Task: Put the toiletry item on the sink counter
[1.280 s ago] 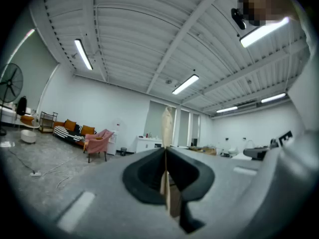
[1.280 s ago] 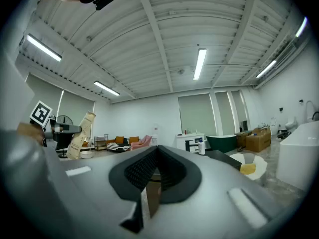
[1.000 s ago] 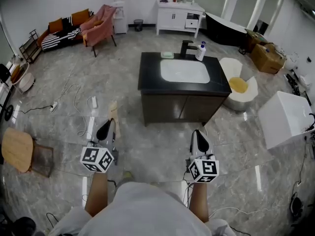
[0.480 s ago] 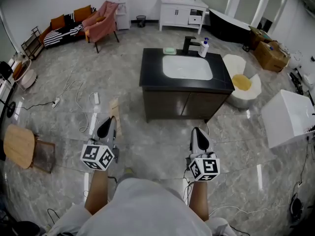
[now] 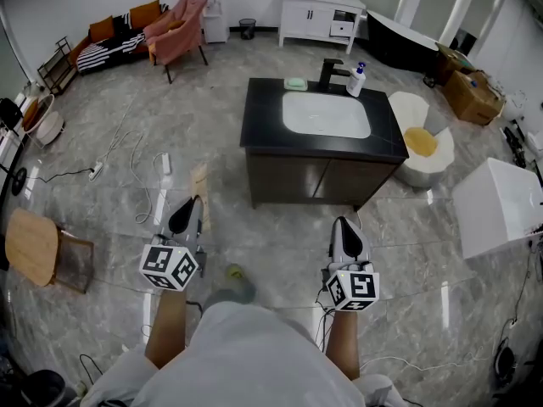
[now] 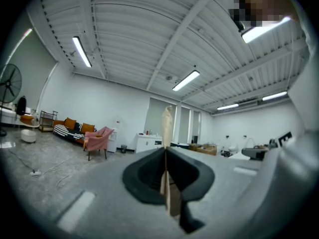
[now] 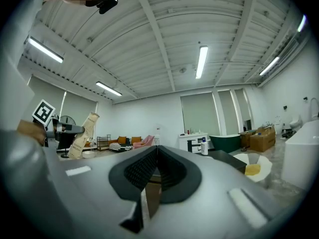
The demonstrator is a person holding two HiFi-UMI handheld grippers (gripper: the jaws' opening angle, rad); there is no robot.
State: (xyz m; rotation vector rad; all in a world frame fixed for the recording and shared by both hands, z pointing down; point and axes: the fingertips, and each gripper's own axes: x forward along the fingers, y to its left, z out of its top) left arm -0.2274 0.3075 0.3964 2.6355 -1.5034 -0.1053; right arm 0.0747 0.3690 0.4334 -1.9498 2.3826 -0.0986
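Observation:
A flat beige toothbrush package sticks up from my left gripper, which is shut on it. The left gripper view shows the package edge-on between the closed jaws of that gripper. The right gripper view catches the same package at its left. My right gripper is shut and holds nothing. Ahead stands the black sink counter with a white basin, a black faucet, a green soap dish and a pump bottle. Both grippers hang well short of it, over the floor.
A white toilet bowl with yellow contents stands right of the vanity, and a white box further right. A wooden stool is at the left. Cables trail over the marble floor. A pink chair and white cabinet are behind.
The view has shifted forward, so the vanity sits a little nearer and lower in the picture. Both grippers keep their pose, the left still closed on the package.

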